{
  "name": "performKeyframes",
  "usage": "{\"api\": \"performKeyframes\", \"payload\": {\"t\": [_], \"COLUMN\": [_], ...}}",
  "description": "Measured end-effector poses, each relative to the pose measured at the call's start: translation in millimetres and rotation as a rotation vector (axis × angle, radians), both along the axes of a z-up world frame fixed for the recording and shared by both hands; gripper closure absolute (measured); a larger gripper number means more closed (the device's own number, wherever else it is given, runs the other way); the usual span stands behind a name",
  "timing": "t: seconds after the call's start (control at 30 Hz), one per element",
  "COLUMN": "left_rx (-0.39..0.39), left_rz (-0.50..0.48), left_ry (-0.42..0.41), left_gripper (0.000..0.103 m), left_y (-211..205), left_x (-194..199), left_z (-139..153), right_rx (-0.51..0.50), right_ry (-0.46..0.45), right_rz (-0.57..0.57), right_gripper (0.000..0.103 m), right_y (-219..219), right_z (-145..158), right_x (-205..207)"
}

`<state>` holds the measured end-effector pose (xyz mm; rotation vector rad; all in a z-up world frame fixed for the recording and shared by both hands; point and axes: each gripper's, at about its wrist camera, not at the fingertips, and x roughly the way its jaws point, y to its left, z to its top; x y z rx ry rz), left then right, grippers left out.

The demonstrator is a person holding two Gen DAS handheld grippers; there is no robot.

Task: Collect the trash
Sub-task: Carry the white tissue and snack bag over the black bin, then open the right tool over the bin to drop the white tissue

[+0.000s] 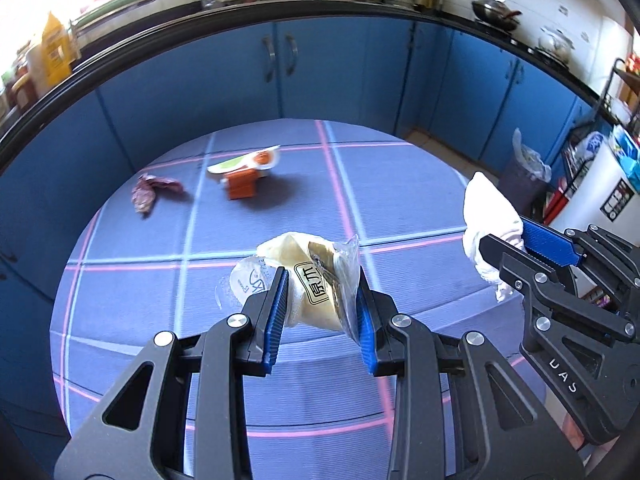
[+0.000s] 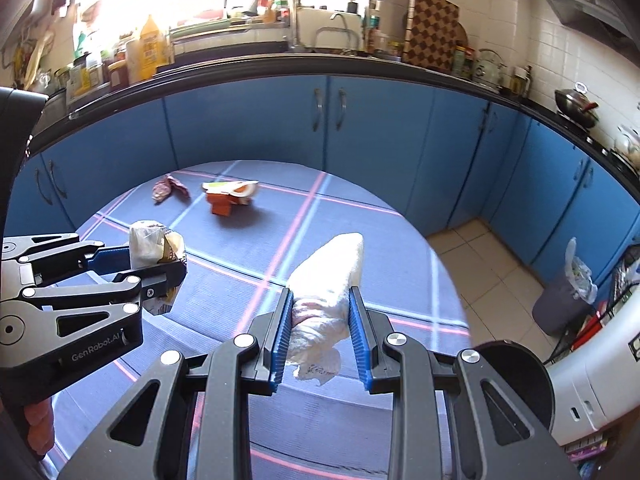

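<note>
My left gripper (image 1: pixel 322 286) is shut on a crumpled clear food wrapper (image 1: pixel 308 276) with a printed label, held above the blue checked tablecloth (image 1: pixel 160 320). To its right, my right gripper (image 2: pixel 320 308) is shut on a wad of white tissue (image 2: pixel 328 284), also lifted off the table. In the right wrist view the left gripper (image 2: pixel 160 264) shows at the left with the wrapper (image 2: pixel 150 242). On the table's far side lie an orange carton with a white and green wrapper (image 1: pixel 244 176) and a crumpled purple wrapper (image 1: pixel 150 192).
Blue kitchen cabinets (image 1: pixel 280 72) under a cluttered dark counter curve behind the table. A grey bin lined with a plastic bag (image 2: pixel 564 296) stands on the tiled floor at the right, next to a white appliance (image 2: pixel 600 380).
</note>
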<state>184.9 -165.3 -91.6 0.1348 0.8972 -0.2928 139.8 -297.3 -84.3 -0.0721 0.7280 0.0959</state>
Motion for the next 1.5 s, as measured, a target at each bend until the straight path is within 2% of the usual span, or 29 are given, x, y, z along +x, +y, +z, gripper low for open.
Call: {"api": "performKeyframes", "payload": {"t": [0.37, 0.8, 0.97, 1.07, 1.1, 1.13, 1.17, 1.5], "left_rx": [0.037, 0.059, 0.065, 0.070, 0.072, 0.075, 0.078, 0.086], "left_rz": [-0.096, -0.206, -0.240, -0.262, -0.269, -0.278, -0.284, -0.337], "left_ry": [-0.004, -0.017, -0.023, -0.024, -0.025, -0.026, -0.026, -0.030], "left_gripper": [0.070, 0.070, 0.070, 0.070, 0.070, 0.070, 0.070, 0.070], "left_y": [-69.2, -144.1, -169.7, -184.3, -188.9, -194.8, -198.9, -238.6], "left_x": [-7.7, -12.1, -9.9, -8.9, -8.7, -8.5, -8.2, -4.8], "left_z": [0.9, 1.3, 0.1, -1.5, -2.0, -2.7, -3.3, -6.3], "right_rx": [0.024, 0.071, 0.028, -0.002, -0.004, -0.003, 0.003, -0.004], "right_ry": [-0.012, -0.030, -0.035, -0.037, -0.045, -0.072, -0.095, -0.093], "right_rz": [-0.110, -0.289, -0.368, -0.410, -0.424, -0.440, -0.448, -0.515], "right_gripper": [0.076, 0.074, 0.074, 0.064, 0.044, 0.029, 0.025, 0.023], "right_y": [-68.9, -158.7, -185.8, -200.0, -203.8, -208.6, -212.2, -240.1], "right_z": [-5.2, -15.4, -19.3, -20.4, -19.9, -17.9, -16.1, -18.6], "right_x": [-17.1, -29.8, -29.5, -29.6, -30.6, -33.8, -37.1, -39.5]}}
